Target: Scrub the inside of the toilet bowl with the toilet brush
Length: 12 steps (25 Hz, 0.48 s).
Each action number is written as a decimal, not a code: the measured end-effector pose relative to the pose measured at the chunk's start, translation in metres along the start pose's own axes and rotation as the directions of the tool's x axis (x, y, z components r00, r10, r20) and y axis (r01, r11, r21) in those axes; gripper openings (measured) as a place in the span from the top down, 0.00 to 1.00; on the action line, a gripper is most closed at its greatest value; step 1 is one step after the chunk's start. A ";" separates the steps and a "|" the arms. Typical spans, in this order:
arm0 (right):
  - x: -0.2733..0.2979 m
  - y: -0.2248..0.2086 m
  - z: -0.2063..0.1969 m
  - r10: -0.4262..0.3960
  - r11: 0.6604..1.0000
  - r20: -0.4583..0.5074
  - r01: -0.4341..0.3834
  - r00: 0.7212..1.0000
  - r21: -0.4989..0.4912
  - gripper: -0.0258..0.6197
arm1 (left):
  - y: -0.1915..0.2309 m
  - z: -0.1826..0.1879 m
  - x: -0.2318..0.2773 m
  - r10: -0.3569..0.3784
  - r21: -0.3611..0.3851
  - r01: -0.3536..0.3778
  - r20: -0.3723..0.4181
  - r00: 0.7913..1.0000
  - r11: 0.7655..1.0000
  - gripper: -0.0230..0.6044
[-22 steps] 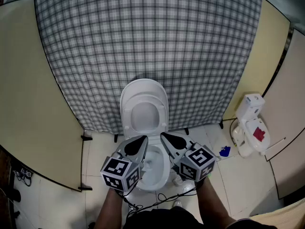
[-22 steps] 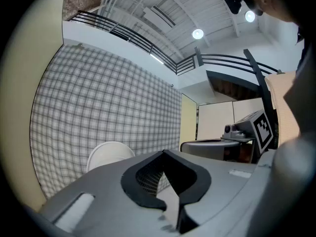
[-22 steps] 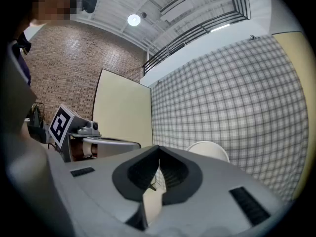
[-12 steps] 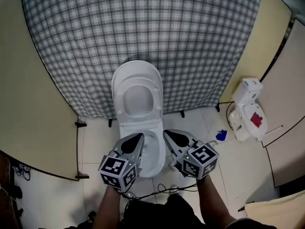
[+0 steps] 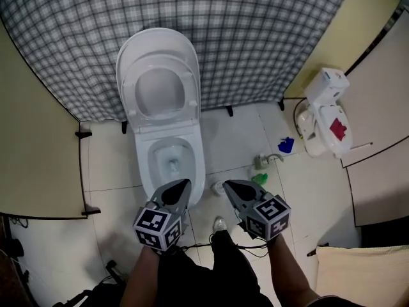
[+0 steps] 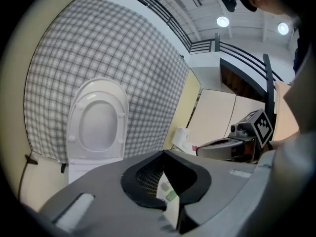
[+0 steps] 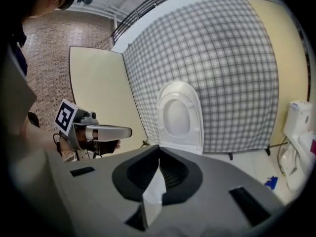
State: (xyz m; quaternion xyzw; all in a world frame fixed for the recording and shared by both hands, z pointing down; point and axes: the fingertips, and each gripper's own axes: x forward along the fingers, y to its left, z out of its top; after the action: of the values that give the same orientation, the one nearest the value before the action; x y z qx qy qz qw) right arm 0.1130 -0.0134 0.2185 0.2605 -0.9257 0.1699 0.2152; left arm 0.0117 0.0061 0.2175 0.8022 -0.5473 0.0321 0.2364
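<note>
Head view shows the left gripper (image 5: 183, 184) and right gripper (image 5: 228, 185) clenched, both empty; scrubbing of the toilet bowl (image 5: 170, 161) is not yet started.

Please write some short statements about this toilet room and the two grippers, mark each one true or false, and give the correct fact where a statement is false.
1. The toilet lid stands raised. True.
2. The right gripper holds the toilet brush. False: its jaws are shut with nothing between them.
3. A checked cloth hangs behind the toilet. True.
4. The blue object lies inside the toilet bowl. False: it lies on the floor tiles, to the right of the toilet.
5. The left gripper has its jaws wide apart. False: its jaws are together and it holds nothing.
</note>
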 end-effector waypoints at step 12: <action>0.025 -0.093 -0.184 -0.144 0.975 -0.233 0.178 0.962 0.133 0.94 | -0.007 -0.164 0.084 -0.052 -0.119 0.030 -0.187 0.981 0.992 0.95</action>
State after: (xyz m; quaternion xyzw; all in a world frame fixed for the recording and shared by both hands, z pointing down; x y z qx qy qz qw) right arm 0.2023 -0.0207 0.4057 0.3303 -0.8558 0.2501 0.3099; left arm 0.0852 0.0032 0.3870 0.7916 -0.5064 0.0718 0.3343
